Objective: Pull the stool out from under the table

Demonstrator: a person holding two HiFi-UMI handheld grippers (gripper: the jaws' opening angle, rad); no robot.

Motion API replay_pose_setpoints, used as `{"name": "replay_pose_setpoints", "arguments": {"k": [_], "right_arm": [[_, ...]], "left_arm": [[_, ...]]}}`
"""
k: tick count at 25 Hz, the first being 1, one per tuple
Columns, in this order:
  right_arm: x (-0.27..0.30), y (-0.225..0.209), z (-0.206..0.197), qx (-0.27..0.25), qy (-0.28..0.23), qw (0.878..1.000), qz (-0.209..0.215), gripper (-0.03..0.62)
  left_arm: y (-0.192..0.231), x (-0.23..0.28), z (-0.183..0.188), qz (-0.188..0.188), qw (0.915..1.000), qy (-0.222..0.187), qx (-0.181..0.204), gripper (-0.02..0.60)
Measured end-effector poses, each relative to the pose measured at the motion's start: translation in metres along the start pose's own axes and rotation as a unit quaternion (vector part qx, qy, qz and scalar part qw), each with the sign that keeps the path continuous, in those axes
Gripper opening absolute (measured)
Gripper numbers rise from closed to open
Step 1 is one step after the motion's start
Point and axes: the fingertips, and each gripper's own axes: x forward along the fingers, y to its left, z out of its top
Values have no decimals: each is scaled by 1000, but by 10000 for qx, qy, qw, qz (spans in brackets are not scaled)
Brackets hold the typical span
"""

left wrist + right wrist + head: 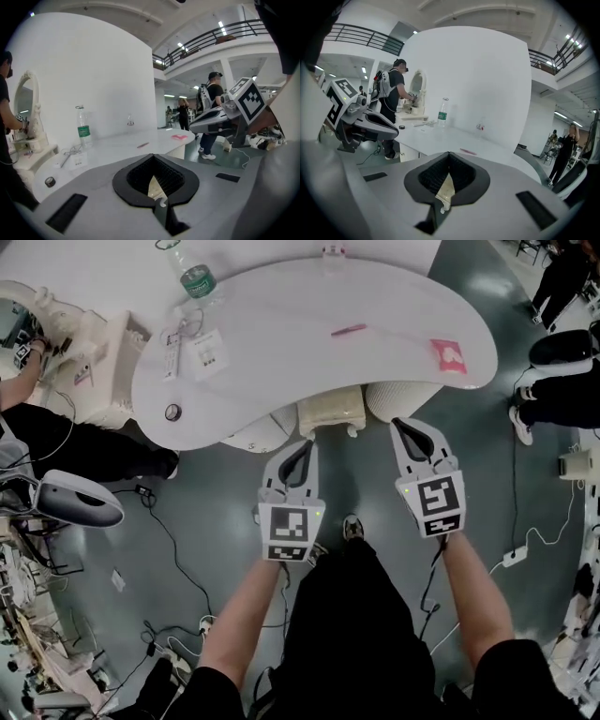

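Green bottle [194, 277] label unreadable; left gripper [303, 448] and right gripper [405, 427] hold jaws clenched, empty.

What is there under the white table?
A cream stool pokes out from under the table, between two white bases. Its back part is covered by the tabletop.

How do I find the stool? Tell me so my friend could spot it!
Find the big white curved table. Look under its near edge, at the middle. The stool is the cream, squarish seat tucked between two rounded, ribbed white table bases; it is yellower than they are.
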Motion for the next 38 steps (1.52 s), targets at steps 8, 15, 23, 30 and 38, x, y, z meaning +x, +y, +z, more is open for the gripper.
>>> {"name": "replay_pose_setpoints", "arguments": {"k": [8,15,23,30,38], "right_arm": [[70,-13,-93,-351,173,9980,494,6],[119,-1,-178,45,203,9959,876,6],[148,0,-265,457,515,9933,926,6],[183,24,-327,429,658,9946,672,6],[242,46,-439,673,1192,9897,413,161]], "left_arm": [[-14,79,-67,-40,9978,374,550,6],[-19,142,-156,-83,9937,666,892,6],[-48,198,-222,-320,9935,727,814,6],[-19,218,-302,312,9956,870,149,6],[10,252,-418,1131,9830,1358,-489,6]]}}
